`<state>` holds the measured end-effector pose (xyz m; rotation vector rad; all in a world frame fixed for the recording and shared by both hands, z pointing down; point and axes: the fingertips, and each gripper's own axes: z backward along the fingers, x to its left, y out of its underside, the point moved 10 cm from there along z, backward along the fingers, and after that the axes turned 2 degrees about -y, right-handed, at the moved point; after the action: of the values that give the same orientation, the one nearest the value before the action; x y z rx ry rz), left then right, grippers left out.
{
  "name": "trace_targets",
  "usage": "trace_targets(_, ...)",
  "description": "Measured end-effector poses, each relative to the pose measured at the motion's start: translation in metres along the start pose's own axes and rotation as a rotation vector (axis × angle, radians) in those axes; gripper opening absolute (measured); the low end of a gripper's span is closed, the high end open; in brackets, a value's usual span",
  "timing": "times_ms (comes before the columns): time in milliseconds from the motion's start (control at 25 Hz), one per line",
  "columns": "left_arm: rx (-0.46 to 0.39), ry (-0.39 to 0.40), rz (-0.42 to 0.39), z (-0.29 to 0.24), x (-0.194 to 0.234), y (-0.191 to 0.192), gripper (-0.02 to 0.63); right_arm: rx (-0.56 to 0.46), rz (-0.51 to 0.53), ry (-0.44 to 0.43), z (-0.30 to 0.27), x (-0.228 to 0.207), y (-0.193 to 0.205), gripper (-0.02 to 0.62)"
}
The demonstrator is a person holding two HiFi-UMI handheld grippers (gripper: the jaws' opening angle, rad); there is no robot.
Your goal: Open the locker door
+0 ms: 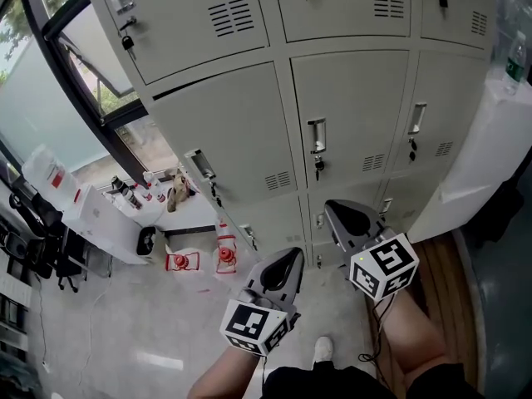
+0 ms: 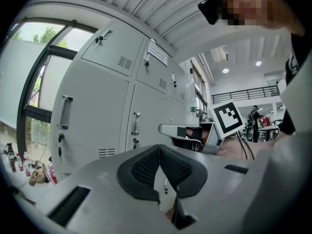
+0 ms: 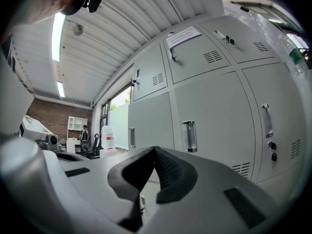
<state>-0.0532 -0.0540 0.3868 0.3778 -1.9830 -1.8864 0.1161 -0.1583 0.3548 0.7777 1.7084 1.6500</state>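
A bank of grey lockers fills the head view, each door with a metal handle and a key below it. The middle row shows handles on the left door, the centre door and the right door. My left gripper is shut and empty, held apart from the lockers below the left door. My right gripper is also shut and empty, beneath the centre door. Its pads meet ahead of a handle in the right gripper view. The left gripper view shows shut jaws, a door handle and the right gripper.
A tall window stands left of the lockers. Below it a low white table carries bottles. Red-and-white items lie on the floor. A white cabinet with a bottle stands at the right. My shoe is below.
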Motion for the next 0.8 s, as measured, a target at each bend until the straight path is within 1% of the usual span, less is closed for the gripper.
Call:
trace_targets(160, -0.011, 0.002, 0.003, -0.013, 0.000, -0.006, 0.017, 0.003, -0.010, 0.004, -0.008, -0.013, -0.003, 0.054)
trace_targets(480, -0.041, 0.015, -0.009, -0.030, 0.007, -0.020, 0.017, 0.004, 0.002, 0.024, -0.027, -0.030, -0.013, 0.054)
trace_targets(800, -0.054, 0.058, -0.012, -0.039, 0.033, -0.028, 0.017, 0.011, -0.008, 0.091, -0.061, -0.042, -0.016, 0.054)
